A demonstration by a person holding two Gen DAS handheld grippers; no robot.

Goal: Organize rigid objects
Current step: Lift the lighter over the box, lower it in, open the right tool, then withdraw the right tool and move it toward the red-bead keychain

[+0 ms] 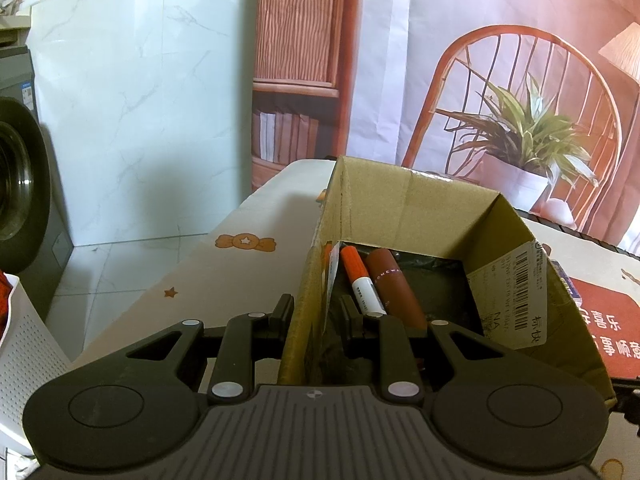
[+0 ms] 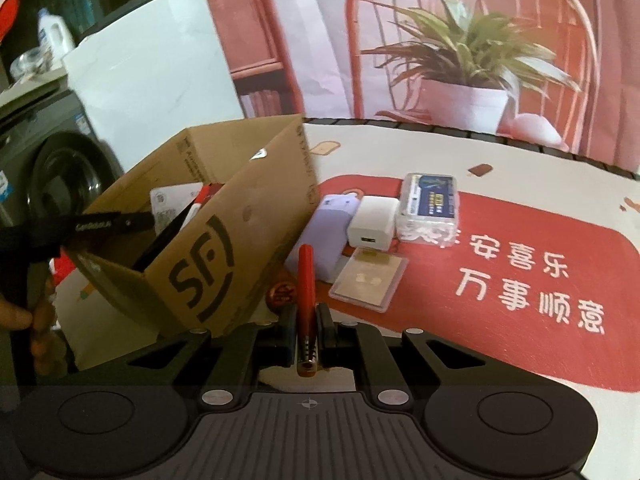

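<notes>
My left gripper (image 1: pixel 316 314) is shut on the near left wall of a cardboard box (image 1: pixel 308 280), one finger outside and one inside. Inside the box lie an orange marker (image 1: pixel 360 278) and a brown tube (image 1: pixel 394 286). The box also shows in the right wrist view (image 2: pixel 208 248), tilted, with the left gripper (image 2: pixel 132 220) at its rim. My right gripper (image 2: pixel 307 322) is shut on a red pen (image 2: pixel 306 280), held just right of the box. On the table lie a purple device (image 2: pixel 330 236), a white charger (image 2: pixel 370 226), a clear card case (image 2: pixel 370 280) and a clear plastic box (image 2: pixel 430 208).
The table (image 2: pixel 500 320) has a white and red printed cover. A small round red item (image 2: pixel 282 294) lies by the box's base. A washing machine (image 1: pixel 20 200) and a white basket (image 1: pixel 24 344) stand at the left. A printed backdrop (image 1: pixel 500 80) hangs behind.
</notes>
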